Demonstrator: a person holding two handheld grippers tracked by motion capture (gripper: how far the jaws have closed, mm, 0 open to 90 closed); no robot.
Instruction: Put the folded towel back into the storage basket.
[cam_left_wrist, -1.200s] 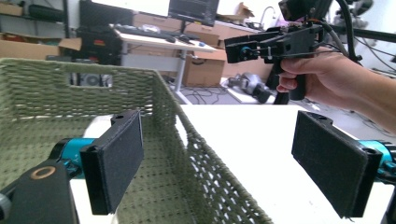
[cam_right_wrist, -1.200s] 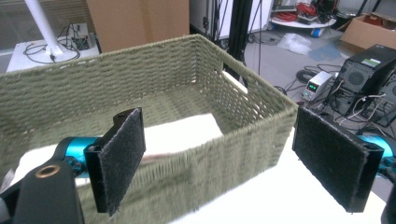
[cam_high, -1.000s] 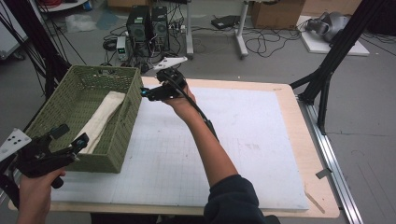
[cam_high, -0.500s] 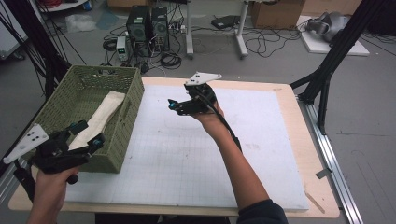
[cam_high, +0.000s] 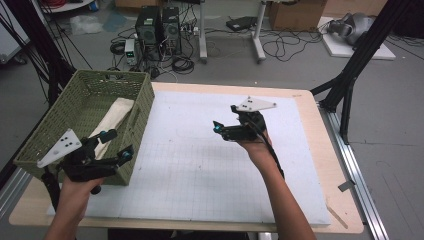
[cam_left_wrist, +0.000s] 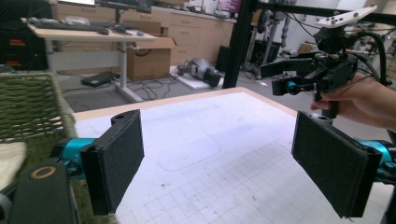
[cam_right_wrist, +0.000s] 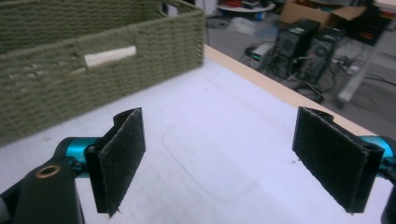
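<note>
A green woven basket (cam_high: 55, 137) stands on the table's left side with a cream cloth (cam_high: 114, 120) lying inside it. My left gripper (cam_high: 120, 144) hovers at the basket's near right corner, open, with nothing between its pads (cam_left_wrist: 119, 161). My right gripper (cam_high: 224, 117) is held over the middle of the white gridded mat (cam_high: 200, 165), pointing left, open and empty. The left gripper view looks across the mat to the right gripper (cam_left_wrist: 285, 77) in a hand. From the right gripper view I see the basket (cam_right_wrist: 93, 74), with the cloth (cam_right_wrist: 109, 55) visible through its handle slot.
The mat covers most of the wooden table (cam_high: 320, 150). Black stand legs (cam_high: 350, 85) rise by the table's right edge. Computer towers (cam_high: 157, 27) and cables lie on the floor behind. A faint rounded outline (cam_right_wrist: 205, 163) is marked on the mat.
My right gripper has moved from the far edge beside the basket toward the middle of the mat. My left gripper has shifted slightly right along the basket's near side. Both stay open.
</note>
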